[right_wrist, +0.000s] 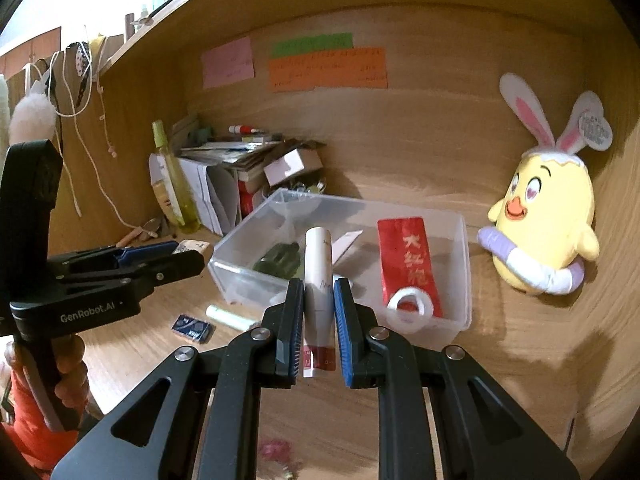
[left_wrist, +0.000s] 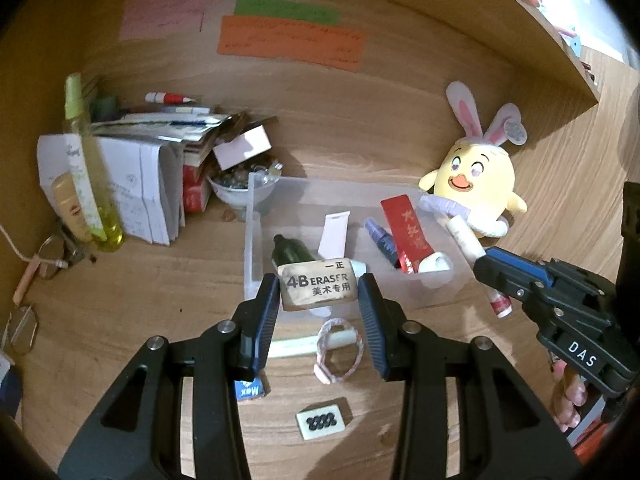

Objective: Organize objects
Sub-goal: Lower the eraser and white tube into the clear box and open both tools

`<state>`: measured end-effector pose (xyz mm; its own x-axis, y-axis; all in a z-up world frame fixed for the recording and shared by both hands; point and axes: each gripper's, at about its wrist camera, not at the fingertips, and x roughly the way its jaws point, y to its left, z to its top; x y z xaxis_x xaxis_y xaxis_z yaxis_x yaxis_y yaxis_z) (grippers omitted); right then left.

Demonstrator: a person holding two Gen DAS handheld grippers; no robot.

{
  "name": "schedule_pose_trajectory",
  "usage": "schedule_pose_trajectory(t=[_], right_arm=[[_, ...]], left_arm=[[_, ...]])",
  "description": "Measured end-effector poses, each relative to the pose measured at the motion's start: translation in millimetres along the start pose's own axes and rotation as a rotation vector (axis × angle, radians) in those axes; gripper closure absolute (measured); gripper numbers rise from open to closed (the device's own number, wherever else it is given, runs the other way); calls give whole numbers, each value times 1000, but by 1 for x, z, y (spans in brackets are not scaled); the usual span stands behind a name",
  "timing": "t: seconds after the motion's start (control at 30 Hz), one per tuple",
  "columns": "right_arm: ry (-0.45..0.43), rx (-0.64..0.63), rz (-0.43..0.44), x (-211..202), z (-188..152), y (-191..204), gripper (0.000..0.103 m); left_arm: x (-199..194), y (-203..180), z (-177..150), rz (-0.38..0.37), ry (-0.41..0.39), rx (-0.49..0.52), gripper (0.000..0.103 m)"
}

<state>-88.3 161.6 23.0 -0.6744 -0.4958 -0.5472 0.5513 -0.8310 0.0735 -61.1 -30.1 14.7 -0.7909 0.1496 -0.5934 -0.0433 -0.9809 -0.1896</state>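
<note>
Left wrist view first: our left claw (left_wrist: 319, 294) is closed partway on a worn 4B eraser (left_wrist: 317, 286), its blue pads pressed to both short ends, holding it at the centre of the frame above the near wall of a clear plastic bin (left_wrist: 251, 240). Inside the bin we see a dark green bottle (left_wrist: 290, 254), a white tube (left_wrist: 334, 234), a purple marker (left_wrist: 382, 240) and a red packet (left_wrist: 404, 232). On the wooden tabletop (left_wrist: 160, 280) below the claw lie a pink-and-white braided ring (left_wrist: 339, 350), a pale tube (left_wrist: 298, 346) and a white tile with dark dots (left_wrist: 321, 421). At the right edge our right claw (left_wrist: 486, 264) grips a white lip-balm stick (left_wrist: 470, 244), just in front of a yellow chick plush (left_wrist: 476, 184) with rabbit ears.

Right wrist view: the right claw (right_wrist: 319, 300) is nearly closed — clamped on the lip-balm stick (right_wrist: 318, 268), which stands upright between the pads at the centre of the frame, over the bin's (right_wrist: 460, 272) near edge. The red packet (right_wrist: 406, 256) and a white tape ring (right_wrist: 410, 310) sit in the bin's right half, the green bottle (right_wrist: 278, 262) in its left. The left claw (right_wrist: 188, 250) enters from the left edge with the eraser (right_wrist: 192, 246) at its tip. The plush (right_wrist: 548, 232) leans at the right.
</note>
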Motion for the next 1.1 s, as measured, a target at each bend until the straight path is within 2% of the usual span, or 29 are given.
schedule_pose_trajectory(t=[0.33, 0.6, 0.8, 1.1], right_arm=[[-14, -18, -18, 13, 22, -9, 89], [12, -28, -5, 32, 38, -19, 89], [50, -32, -23, 54, 41, -28, 89], [148, -19, -27, 98, 27, -38, 89]], left_arm=[[15, -10, 21, -16, 0, 25, 63], [37, -11, 30, -24, 30, 29, 63], [60, -7, 30, -31, 77, 16, 63], [85, -1, 29, -17, 125, 10, 63]])
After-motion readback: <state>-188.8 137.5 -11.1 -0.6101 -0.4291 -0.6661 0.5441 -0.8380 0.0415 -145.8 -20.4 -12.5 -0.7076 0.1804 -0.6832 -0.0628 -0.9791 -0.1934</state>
